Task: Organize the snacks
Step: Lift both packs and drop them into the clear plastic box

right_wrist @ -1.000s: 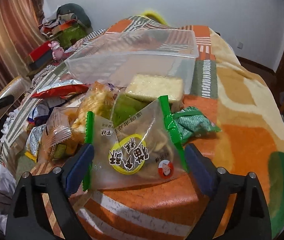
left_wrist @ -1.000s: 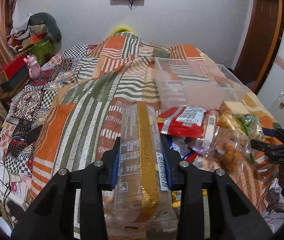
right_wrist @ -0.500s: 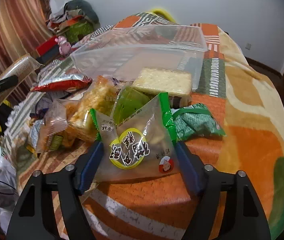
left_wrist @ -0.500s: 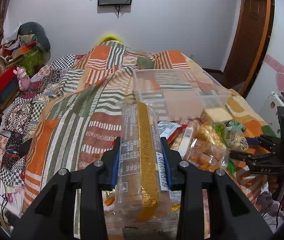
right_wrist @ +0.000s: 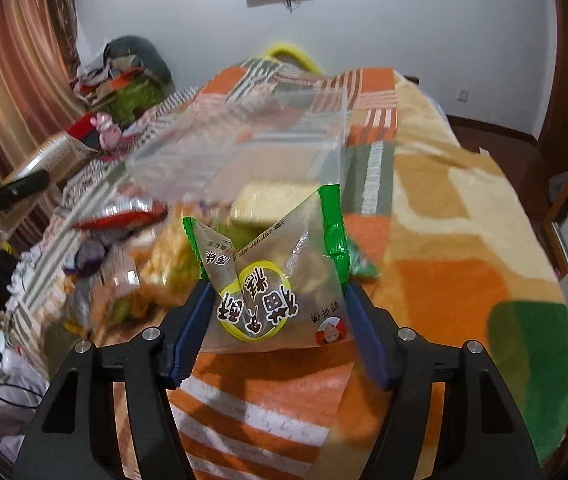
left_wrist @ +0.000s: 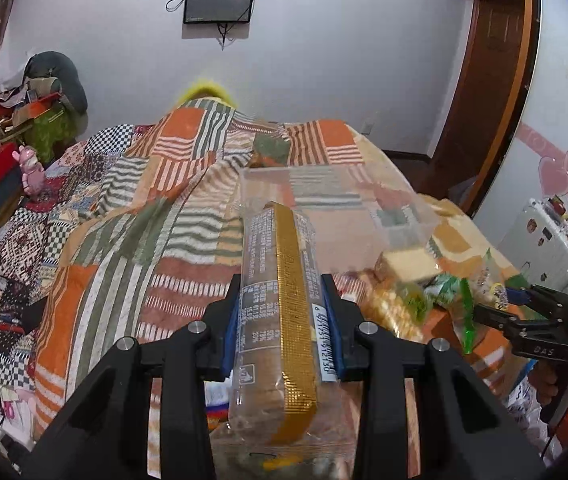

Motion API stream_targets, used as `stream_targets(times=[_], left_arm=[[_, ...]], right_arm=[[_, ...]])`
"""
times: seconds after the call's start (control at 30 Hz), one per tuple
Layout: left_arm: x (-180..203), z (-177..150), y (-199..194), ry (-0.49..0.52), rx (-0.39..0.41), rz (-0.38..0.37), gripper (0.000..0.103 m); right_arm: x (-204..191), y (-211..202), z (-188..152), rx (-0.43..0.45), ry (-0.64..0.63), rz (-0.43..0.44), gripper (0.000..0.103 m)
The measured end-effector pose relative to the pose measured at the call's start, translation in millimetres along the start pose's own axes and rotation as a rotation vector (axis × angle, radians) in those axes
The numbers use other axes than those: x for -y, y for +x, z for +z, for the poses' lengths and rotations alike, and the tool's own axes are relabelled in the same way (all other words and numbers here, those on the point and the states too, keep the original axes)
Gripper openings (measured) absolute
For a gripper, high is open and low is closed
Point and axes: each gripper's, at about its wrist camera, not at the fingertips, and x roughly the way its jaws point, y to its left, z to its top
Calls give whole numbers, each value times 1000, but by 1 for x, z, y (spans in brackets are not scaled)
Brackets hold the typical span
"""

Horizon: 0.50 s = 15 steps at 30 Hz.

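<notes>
clamping one long clear bread packet [left_wrist: 279,300] in left gripper [left_wrist: 281,312] jaws, long axis pointing far toward one clear bin [left_wrist: 336,200]; right gripper [right_wrist: 277,312] jaws pinching one green-edged snack bag [right_wrist: 271,276] above bed [right_wrist: 444,240].

Snack pile [right_wrist: 155,264] blocks the near side of open-topped bin [right_wrist: 243,148].

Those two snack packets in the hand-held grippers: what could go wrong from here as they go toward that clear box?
1. The long gold-striped packet sticks far past the left hand-held gripper, so its tip may catch the clear plastic box rim.
2. The green-edged packet is buckled in the right hand-held gripper; its contents might get crushed, or it could slip.
3. The box sits on a soft blanket and could tip or slide if bumped.
</notes>
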Motion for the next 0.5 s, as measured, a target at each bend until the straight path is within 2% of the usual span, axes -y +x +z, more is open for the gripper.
stream_targets(times=[0.27,0.5], left_arm=[[10,43,36,10,21,-20,35],[17,71,79,22,-5,-28,35]], right_arm=[[-5,0,49,117,-6,-19,63],[-3,24,89,161,1,-31,64]])
